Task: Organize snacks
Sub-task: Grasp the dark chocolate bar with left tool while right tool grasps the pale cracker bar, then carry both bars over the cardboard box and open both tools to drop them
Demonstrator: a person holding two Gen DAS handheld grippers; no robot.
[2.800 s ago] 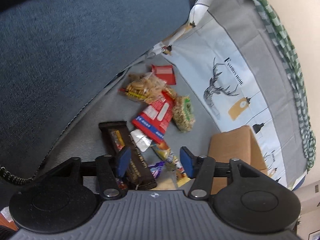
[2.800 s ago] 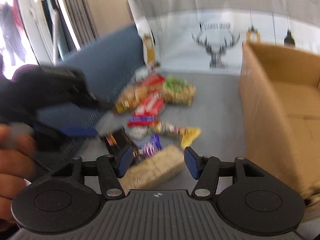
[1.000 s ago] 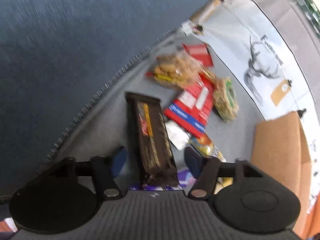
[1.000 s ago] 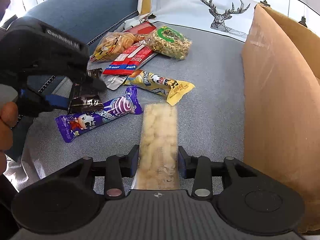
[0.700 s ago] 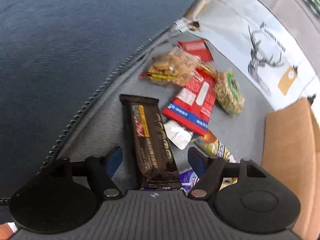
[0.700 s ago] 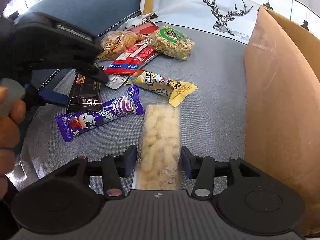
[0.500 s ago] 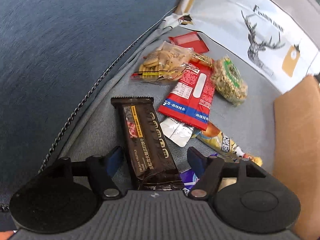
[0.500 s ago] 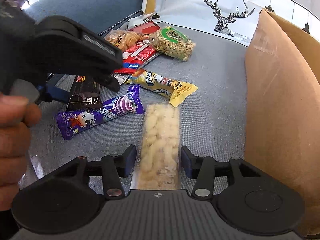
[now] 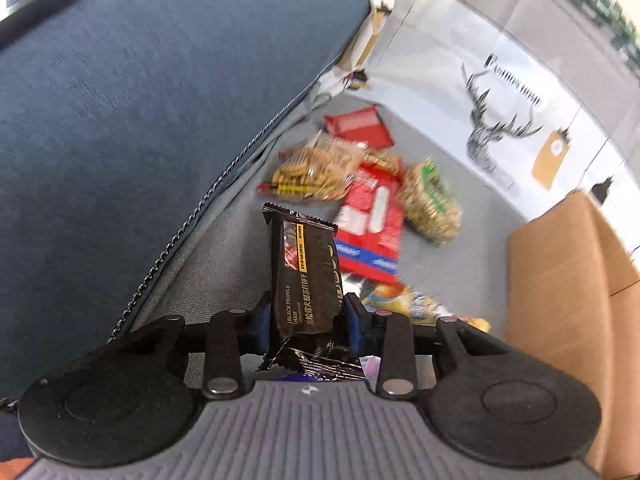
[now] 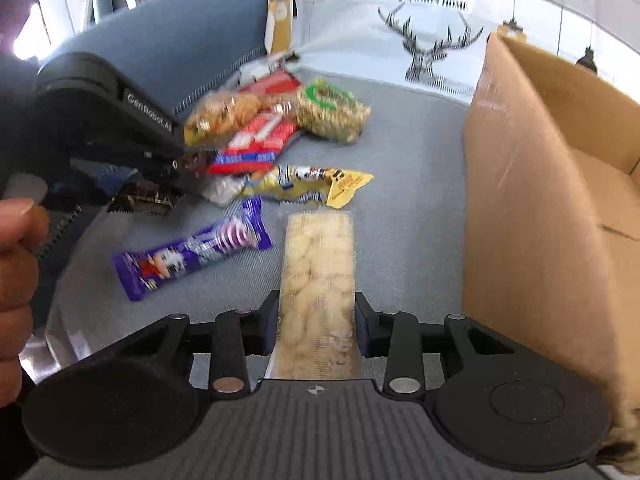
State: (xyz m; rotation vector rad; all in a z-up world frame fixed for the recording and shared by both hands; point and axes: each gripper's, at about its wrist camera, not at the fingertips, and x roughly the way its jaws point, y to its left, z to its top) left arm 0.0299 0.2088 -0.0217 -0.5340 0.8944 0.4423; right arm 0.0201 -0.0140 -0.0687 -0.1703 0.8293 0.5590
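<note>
the left gripper (image 9: pixel 307 320) has just been closing, and now its two jaws pinch the black snack bar (image 9: pixel 306 268) by its near end, with the far end of the bar sticking out in front, off the grey cushion (image 10: pixel 408 184). the right gripper (image 10: pixel 317 322) has been closing too, and it squeezes the long clear pack of puffy snacks (image 10: pixel 318 280) from both sides. the brown box (image 10: pixel 532 216) stands open on the right, just beside that pack. i cannot see any snack inside the box, though part of it is hidden. so i think the job is only starting: two snacks are grabbed and none is put away yet. the purple candy pack (image 10: pixel 192 256), the yellow pack (image 10: pixel 312 184), the red packs (image 10: pixel 256 144), the cookie bag (image 10: pixel 224 114) and the bag with the green label (image 10: pixel 332 114) lie loose on the cushion, near each other. all of these are left to go.
</note>
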